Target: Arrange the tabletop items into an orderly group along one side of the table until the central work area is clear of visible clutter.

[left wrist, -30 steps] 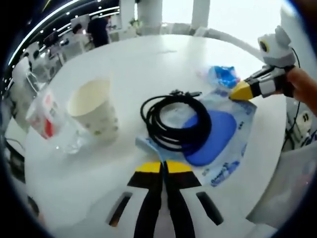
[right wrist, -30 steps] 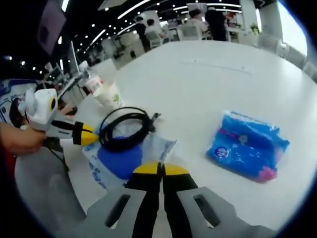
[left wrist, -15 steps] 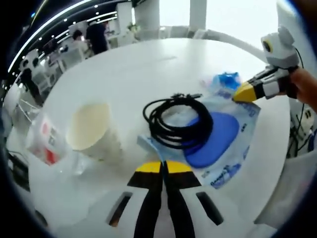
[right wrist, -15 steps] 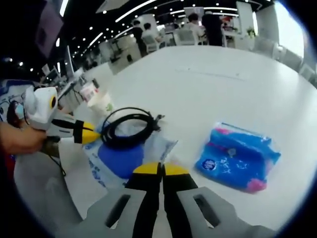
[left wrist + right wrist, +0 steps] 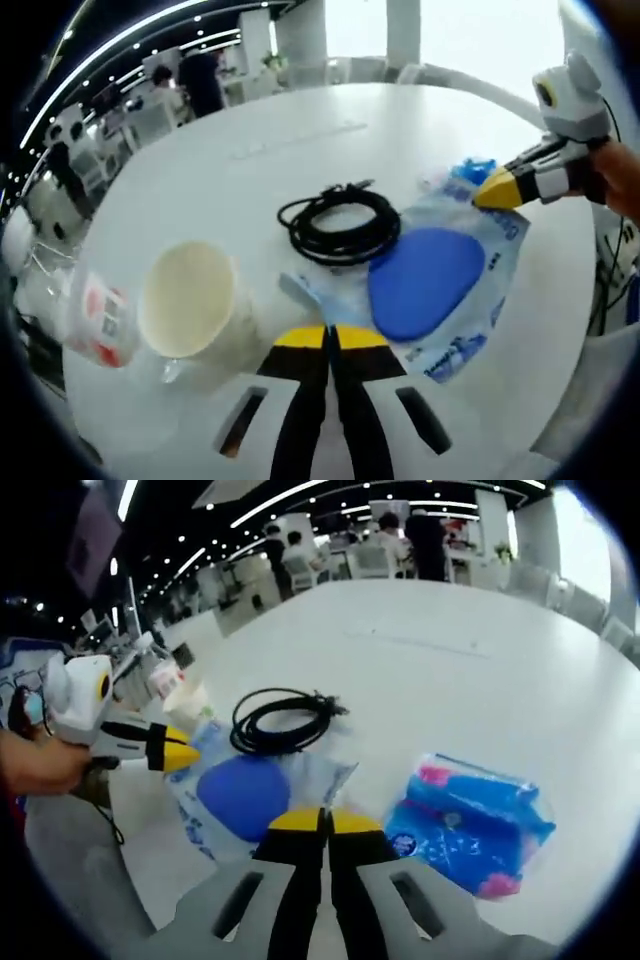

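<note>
Left gripper view: my left gripper [image 5: 328, 338], jaws together and empty, near the paper cup [image 5: 192, 303], coiled black cable [image 5: 340, 222] and blue-pad packet [image 5: 440, 290]. Right gripper view: my right gripper [image 5: 324, 823], jaws together and empty, by the blue tissue pack [image 5: 468, 820]; best to open wide and grip it mid-body.

Far half of the surface [image 5: 480, 630] is open, free passage there. Near edge crowded: paper cup [image 5: 195, 305] and plastic bottle [image 5: 95, 320] on one flank, coiled cable [image 5: 338, 222] and blue-pad pouch [image 5: 430, 285] mid, tissue pack [image 5: 470, 820] on the other.
</note>
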Tool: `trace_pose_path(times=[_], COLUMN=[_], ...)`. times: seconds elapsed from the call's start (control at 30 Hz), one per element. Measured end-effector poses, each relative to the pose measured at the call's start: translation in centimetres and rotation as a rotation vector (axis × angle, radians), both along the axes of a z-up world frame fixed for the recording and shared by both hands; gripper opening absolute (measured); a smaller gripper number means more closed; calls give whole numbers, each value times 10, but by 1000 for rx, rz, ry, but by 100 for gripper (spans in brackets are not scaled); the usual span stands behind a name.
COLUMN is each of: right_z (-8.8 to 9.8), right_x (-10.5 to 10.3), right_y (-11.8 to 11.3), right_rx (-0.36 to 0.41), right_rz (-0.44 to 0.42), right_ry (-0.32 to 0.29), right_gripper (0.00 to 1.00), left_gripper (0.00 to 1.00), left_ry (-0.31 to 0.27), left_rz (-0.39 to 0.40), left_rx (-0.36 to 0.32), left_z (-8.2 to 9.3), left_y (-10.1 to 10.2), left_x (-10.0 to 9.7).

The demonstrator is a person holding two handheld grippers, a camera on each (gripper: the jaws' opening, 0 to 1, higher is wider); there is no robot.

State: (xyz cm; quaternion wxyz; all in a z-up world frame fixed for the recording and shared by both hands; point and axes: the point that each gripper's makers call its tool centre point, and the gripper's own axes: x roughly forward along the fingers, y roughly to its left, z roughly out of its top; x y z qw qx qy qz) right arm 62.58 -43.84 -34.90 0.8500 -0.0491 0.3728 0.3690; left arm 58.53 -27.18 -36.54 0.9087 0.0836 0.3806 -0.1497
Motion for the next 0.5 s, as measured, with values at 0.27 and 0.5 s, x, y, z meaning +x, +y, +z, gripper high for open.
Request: trace_pose_path(times=[0.27, 0.5], right_z=[0, -1], right_x=[11, 19], right_y=[1, -1], right_rx=[2, 4], right_rz=[-5, -17], right_ry=[-8, -11], right_gripper=[1, 1], left_gripper=[0, 0], left_ry=[-10, -33], left_rz=[37, 46], left_rx=[-16, -12], left_z=[0, 5], left_y=[2, -1], left_x=[10, 19])
